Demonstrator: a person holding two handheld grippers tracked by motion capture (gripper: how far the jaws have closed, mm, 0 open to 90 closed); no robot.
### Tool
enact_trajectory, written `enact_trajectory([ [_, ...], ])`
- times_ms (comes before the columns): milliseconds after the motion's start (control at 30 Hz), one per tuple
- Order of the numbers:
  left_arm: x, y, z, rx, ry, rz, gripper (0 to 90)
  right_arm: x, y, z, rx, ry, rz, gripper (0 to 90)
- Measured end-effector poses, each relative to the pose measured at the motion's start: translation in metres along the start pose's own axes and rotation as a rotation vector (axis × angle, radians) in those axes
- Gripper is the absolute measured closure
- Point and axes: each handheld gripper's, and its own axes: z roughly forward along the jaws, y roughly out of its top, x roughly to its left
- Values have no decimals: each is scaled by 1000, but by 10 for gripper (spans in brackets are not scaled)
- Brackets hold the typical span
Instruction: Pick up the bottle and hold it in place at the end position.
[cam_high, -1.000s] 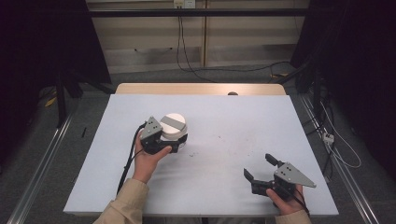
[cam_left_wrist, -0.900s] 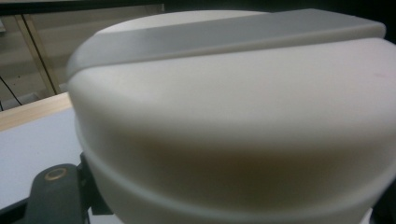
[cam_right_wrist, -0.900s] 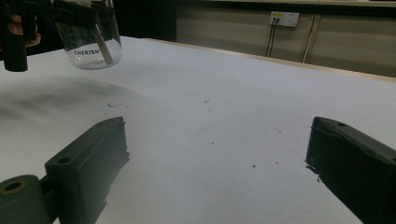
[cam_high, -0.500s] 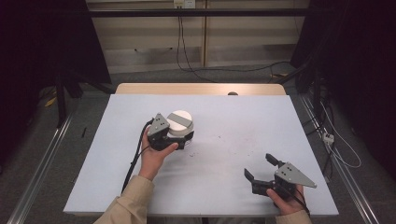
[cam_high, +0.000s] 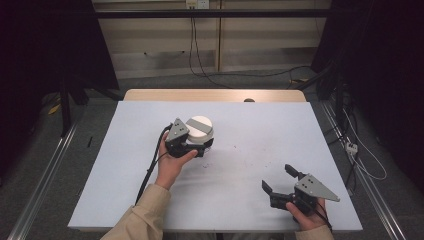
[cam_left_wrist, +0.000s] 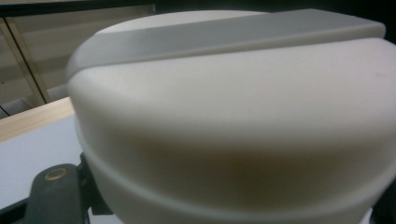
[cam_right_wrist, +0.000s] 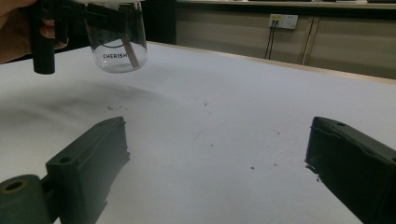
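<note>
In the high view the left gripper (cam_high: 199, 144) had carried the jar (cam_high: 200, 131) rightward and away from the person over the last second, toward mid-table, while the right gripper (cam_high: 280, 185) stayed near the table's (cam_high: 260, 125) front edge with jaws spread and empty; I judged the jar to be mid-transfer. In the left gripper view the white lid (cam_left_wrist: 233, 93) loomed just past the jaws. In the right gripper view the clear jar (cam_right_wrist: 116, 42) hung clamped above the table, well apart from those open jaws.
</note>
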Motion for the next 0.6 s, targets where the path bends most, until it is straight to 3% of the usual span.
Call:
enact_trajectory([
  [600,0,-1,22,10,-18,3,184,0,-1,0,1,5,11,50],
])
